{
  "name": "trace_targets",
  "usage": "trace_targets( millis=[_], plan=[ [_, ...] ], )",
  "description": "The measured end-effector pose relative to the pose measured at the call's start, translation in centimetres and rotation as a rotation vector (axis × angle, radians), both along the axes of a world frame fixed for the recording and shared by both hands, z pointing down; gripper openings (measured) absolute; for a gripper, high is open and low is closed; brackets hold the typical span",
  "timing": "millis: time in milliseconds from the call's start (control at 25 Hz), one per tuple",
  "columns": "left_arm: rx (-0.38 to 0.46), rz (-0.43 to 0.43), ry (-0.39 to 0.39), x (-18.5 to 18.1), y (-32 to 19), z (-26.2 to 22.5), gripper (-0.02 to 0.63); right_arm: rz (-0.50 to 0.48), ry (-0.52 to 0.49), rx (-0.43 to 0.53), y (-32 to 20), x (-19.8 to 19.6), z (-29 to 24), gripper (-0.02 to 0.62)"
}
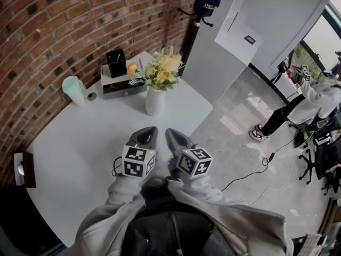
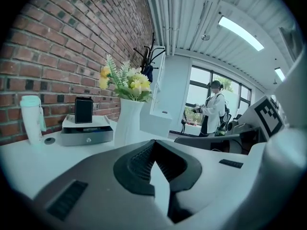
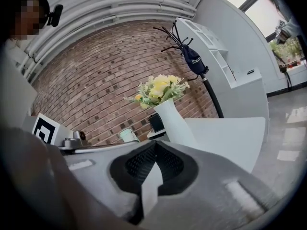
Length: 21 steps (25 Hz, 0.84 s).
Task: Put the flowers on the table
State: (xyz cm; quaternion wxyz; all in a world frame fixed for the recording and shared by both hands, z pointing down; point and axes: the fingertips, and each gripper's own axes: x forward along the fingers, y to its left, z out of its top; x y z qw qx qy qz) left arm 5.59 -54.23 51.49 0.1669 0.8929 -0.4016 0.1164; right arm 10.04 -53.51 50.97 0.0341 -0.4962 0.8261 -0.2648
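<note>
Along the far edge of the white table (image 1: 80,143), by the red brick wall (image 1: 53,25), I see a pale mint plastic cup with lid (image 1: 74,89). To its right is a flat grey drawer box (image 1: 121,86), and a small black box (image 1: 116,63) stands on it. A black coat stand (image 1: 191,36) rises behind the far corner.

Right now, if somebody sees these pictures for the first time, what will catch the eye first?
The flowers, yellow and white, stand in a white vase on the white table, near the brick wall. Close to the camera, the left claw and the right claw are both shut and empty, side by side at the table's near edge.
</note>
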Motion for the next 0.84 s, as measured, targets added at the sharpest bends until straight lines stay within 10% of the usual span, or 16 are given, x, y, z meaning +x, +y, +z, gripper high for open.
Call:
trace_targets(
  millis=[840],
  plan=[
    [-0.048,0.025,-0.032,-0.4,-0.1,1.8,0.005,-0.016,-0.019,-0.027,0.0,-0.6,1.2,-0.002]
  ],
)
